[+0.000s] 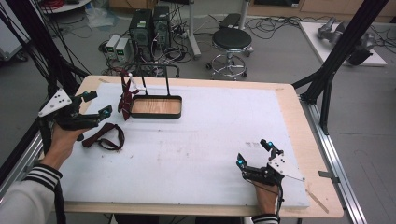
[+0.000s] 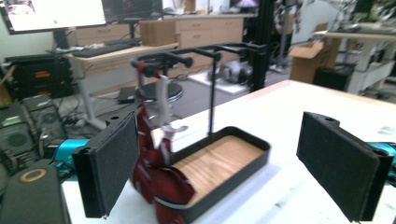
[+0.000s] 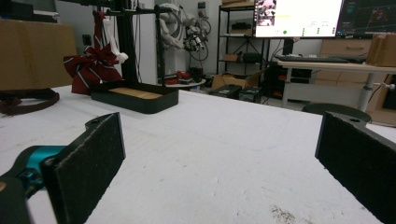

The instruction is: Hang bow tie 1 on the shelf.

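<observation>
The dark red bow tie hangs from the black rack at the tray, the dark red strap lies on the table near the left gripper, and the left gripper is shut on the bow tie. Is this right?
Not quite: the left gripper is open and holds nothing. The left gripper view shows its pads wide apart, short of the bow tie. The rest stands: the bow tie hangs from the rack at the tray, and the strap lies near that gripper.

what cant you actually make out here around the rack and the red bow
- Red bow: left hand-held gripper view, blurred, its left edge behind a jaw pad; how it hangs on the rack is unclear.
- Dark red strap: right hand-held gripper view, cut off by the left edge.
- Tray: high view, too small to tell whether anything small lies inside.
</observation>
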{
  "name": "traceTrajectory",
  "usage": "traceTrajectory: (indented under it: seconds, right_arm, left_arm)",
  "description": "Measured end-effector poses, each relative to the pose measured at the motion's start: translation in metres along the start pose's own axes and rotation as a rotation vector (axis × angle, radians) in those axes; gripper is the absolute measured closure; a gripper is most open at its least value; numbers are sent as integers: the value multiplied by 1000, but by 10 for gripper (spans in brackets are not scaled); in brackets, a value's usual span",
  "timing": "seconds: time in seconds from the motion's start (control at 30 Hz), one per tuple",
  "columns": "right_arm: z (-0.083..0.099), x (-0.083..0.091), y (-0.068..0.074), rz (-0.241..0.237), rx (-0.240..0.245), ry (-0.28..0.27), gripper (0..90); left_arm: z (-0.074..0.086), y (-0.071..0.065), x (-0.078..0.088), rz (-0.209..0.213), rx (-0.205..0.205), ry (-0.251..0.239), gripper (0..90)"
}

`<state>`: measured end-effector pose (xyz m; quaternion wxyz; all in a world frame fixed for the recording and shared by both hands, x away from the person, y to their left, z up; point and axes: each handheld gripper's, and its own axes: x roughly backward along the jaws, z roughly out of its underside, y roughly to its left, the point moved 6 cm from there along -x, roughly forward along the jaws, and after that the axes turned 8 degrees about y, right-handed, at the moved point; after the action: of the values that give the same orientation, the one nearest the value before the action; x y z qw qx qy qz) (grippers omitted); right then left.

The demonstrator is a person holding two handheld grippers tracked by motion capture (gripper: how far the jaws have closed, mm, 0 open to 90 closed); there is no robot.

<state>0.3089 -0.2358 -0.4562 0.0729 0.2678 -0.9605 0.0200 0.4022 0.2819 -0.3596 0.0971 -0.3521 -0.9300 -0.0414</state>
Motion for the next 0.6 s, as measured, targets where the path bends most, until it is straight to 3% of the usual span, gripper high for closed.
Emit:
traceTrajectory:
  seconds: [0.33,0.6]
  right_arm:
    - [0,1,-1,3,-4,-6,6]
    - [0,1,0,1,-2,-9,6]
  left_arm:
    - [8,-28,4,64,-16,-29,136]
    - [15,-41,6,83,-30,-33,136]
